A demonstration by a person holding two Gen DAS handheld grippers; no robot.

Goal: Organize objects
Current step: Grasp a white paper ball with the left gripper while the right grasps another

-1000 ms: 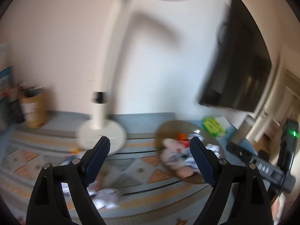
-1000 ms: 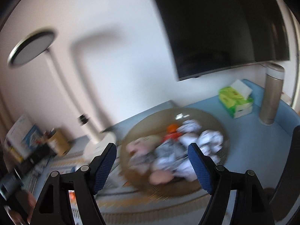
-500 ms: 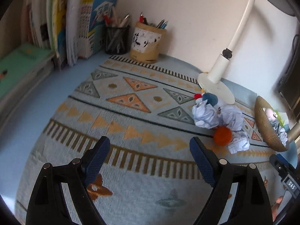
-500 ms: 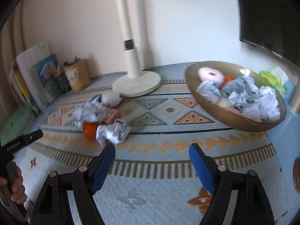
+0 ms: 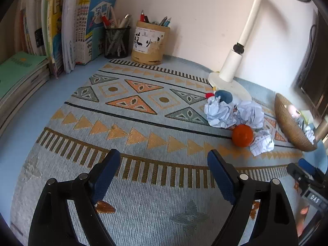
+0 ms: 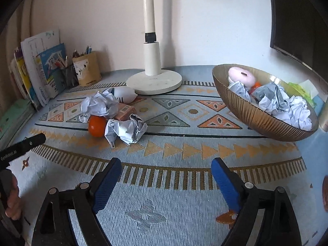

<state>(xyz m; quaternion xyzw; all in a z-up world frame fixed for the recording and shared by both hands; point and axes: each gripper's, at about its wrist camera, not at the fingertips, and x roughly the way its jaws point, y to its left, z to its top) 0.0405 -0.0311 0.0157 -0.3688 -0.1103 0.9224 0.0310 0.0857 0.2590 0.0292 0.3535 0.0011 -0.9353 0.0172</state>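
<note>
A pile of loose objects lies on the patterned mat (image 5: 133, 123): crumpled paper balls (image 6: 125, 130) (image 5: 220, 113), an orange ball (image 6: 97, 126) (image 5: 242, 135), a small pink box (image 6: 124, 112) and a blue-and-white plush toy (image 5: 224, 96) (image 6: 124, 94). A golden ribbed bowl (image 6: 256, 116) (image 5: 291, 127) at the right holds paper balls and a pink ring toy (image 6: 242, 76). My left gripper (image 5: 163, 170) hangs open over bare mat, left of the pile. My right gripper (image 6: 166, 173) has its jaws opening, nothing between them, nearer than pile and bowl.
A white lamp base (image 6: 153, 82) stands behind the pile. Pen cups (image 5: 150, 43) and upright books (image 5: 67, 26) line the back left. A dark screen (image 6: 299, 20) hangs at the right; a green tissue pack (image 6: 301, 88) sits behind the bowl.
Both views swung down from the wall, lamp and screen to the mat over the last second. The right jaws have spread wider. In the last half second both grippers stay nearly still.
</note>
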